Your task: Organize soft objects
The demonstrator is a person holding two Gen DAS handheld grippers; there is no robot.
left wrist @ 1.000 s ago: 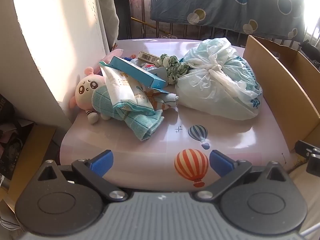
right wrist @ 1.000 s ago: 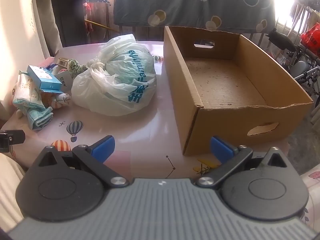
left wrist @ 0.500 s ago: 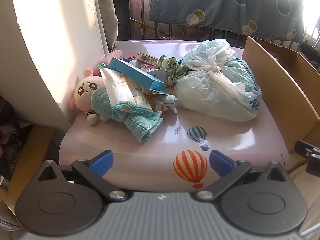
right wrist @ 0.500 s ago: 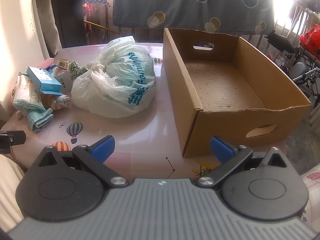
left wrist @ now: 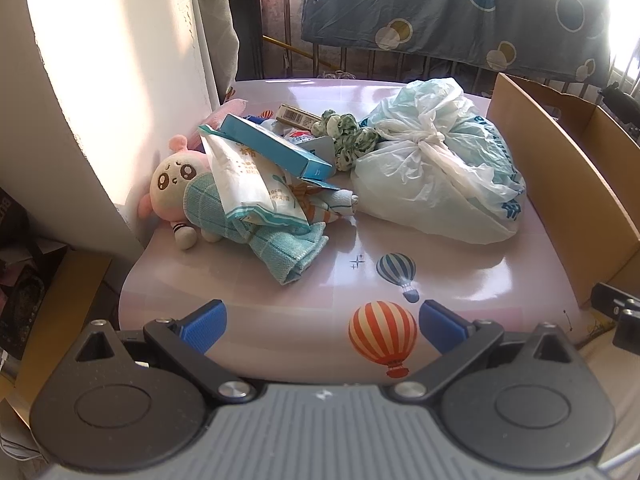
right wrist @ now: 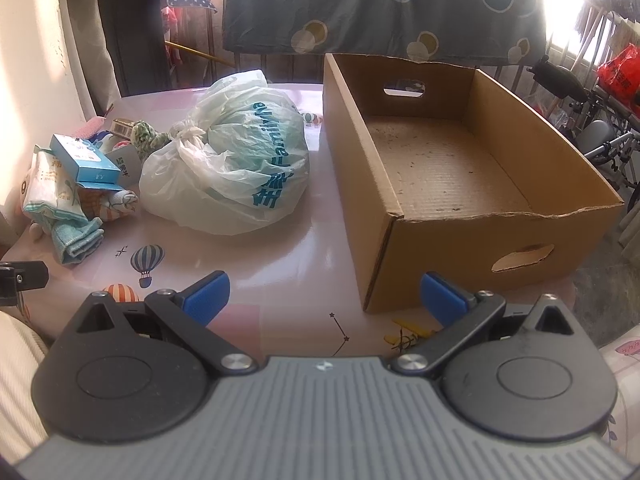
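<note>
A heap of soft things is seen on the left part of the pink table (left wrist: 460,280), close to the wall. In the heap a plush doll (left wrist: 172,184) with a pink and cream face is found, lying on its side with its head toward the wall. A teal cloth (left wrist: 288,248) is laid over its body, and a tissue pack (left wrist: 256,188) and a blue box (left wrist: 276,148) are stacked on top. A green scrunchie (left wrist: 348,136) is tucked between the heap and a tied plastic bag (right wrist: 236,168). The bag is set between the heap and the cardboard box (right wrist: 472,184), which is shown with nothing in it but crumbs.

The left gripper (left wrist: 322,322) is held open and empty at the near edge of the table — the heap lies ahead of it and a bit to the left. The cloth's long side is pointed from the doll toward this gripper, slanting right. The right gripper (right wrist: 324,294) is also held open and empty, with the cardboard box ahead and to its right. So the heap is judged to be nearer the left one, and the box nearer the right one.

Blue writing is printed on the bag, but it cannot be read surely. Small print on the tissue pack and the blue box is too tiny to make out.
</note>
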